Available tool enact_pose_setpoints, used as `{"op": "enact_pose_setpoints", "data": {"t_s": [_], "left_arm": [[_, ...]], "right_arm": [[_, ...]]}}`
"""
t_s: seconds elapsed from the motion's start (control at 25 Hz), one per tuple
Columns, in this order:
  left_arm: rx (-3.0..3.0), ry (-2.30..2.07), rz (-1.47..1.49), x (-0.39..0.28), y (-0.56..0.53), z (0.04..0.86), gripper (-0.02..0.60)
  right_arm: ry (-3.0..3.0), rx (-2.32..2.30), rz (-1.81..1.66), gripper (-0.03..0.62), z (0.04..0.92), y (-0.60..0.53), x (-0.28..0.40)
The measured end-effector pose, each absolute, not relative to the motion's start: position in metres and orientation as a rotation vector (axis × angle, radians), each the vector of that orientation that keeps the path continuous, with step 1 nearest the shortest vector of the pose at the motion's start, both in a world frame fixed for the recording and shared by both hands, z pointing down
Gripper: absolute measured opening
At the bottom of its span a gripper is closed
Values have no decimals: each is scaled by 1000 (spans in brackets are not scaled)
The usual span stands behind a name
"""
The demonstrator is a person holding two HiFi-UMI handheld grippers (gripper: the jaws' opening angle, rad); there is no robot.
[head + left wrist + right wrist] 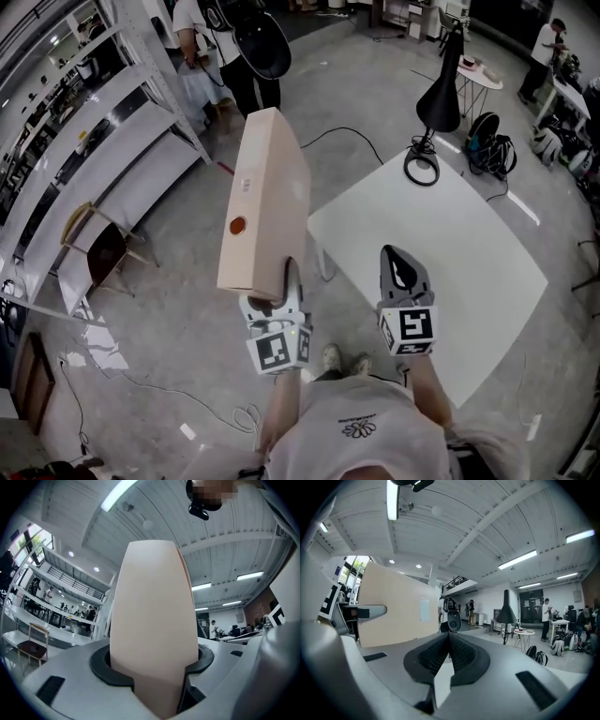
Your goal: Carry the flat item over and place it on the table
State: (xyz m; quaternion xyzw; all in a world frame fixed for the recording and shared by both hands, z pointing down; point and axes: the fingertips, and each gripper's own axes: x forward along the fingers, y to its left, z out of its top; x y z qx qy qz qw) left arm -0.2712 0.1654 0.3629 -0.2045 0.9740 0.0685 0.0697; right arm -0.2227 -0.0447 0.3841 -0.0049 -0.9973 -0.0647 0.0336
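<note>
Head view: left gripper (277, 302) pinches the flat beige box (265, 202) by its lower short edge. The box stands nearly upright, with its long axis running up and away from the gripper, and it hangs over the floor, clear of the white bench (469, 253). The bench lies to the box's right. Right gripper (401, 267) is above the bench's near-left edge, so it is the nearer one to the bench, but it carries nothing. A black lamp (439, 98) occupies the bench's far corner; the rest of the top looks free. Left gripper view: the jaws are spread wide and clamped on the box's two broad faces, and the box fills the gap. Right gripper view: the jaws are pressed together with nothing between them, and the box's broad face shows at left. Judgement: placing needs a rightward carry, then tipping the long axis down flat.
</note>
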Motion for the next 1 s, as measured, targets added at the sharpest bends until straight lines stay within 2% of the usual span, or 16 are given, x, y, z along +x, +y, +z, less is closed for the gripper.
{"op": "enact_pose_setpoints", "data": {"t_s": [0.28, 0.68, 1.0], "left_arm": [[-870, 2891, 212, -277, 87, 385, 285], [-1604, 2559, 271, -223, -121, 376, 287], [-1928, 2262, 188, -192, -173, 360, 288]], "right_arm": [[-3094, 322, -122, 14, 391, -110, -186], [-2939, 1044, -110, 14, 387, -237, -58], [-2770, 1576, -93, 14, 372, -244, 17]]}}
